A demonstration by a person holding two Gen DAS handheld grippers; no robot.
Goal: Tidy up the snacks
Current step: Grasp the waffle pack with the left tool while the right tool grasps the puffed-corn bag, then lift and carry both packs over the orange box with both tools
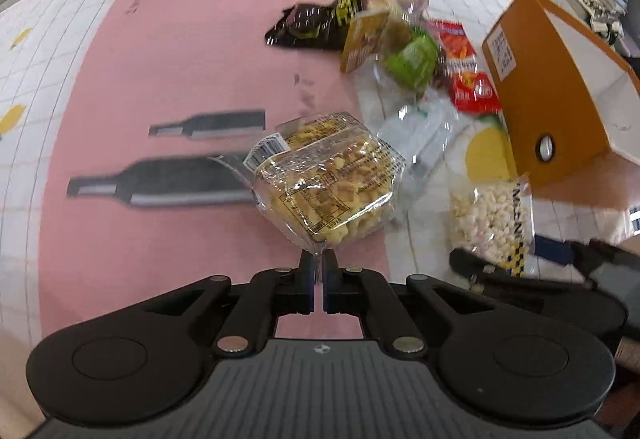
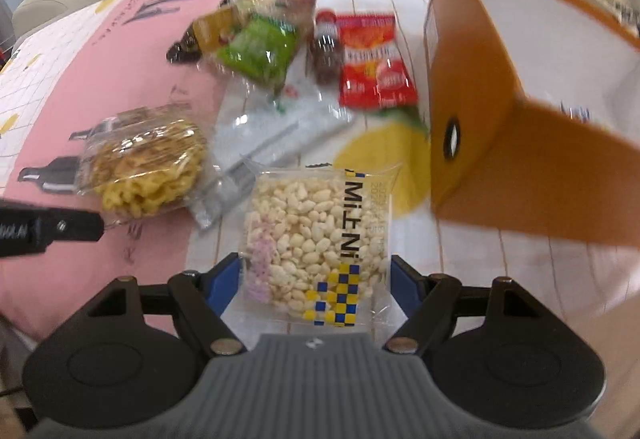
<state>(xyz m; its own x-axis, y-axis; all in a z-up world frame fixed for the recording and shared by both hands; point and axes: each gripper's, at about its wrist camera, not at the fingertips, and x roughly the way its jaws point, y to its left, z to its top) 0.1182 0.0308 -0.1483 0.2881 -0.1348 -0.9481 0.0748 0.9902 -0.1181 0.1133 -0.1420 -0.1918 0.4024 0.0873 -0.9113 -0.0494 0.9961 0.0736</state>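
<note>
While left tongs [image 1: 319,271] pinch the yellow snack bag [image 1: 326,179], right tongs [image 2: 316,279] gape around the "MiLtNi" packet [image 2: 316,235].

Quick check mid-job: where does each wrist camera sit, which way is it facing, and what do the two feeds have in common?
Left wrist: sits behind the left tongs, facing steeply down at the pink tablecloth; tongs shut on the clear bag of yellow twisted crackers.
Right wrist: behind the right tongs, facing down; open pads straddle the clear bag of white puffed snacks.
Shared: both bags, the orange cardboard box, the red snack packet.
</note>
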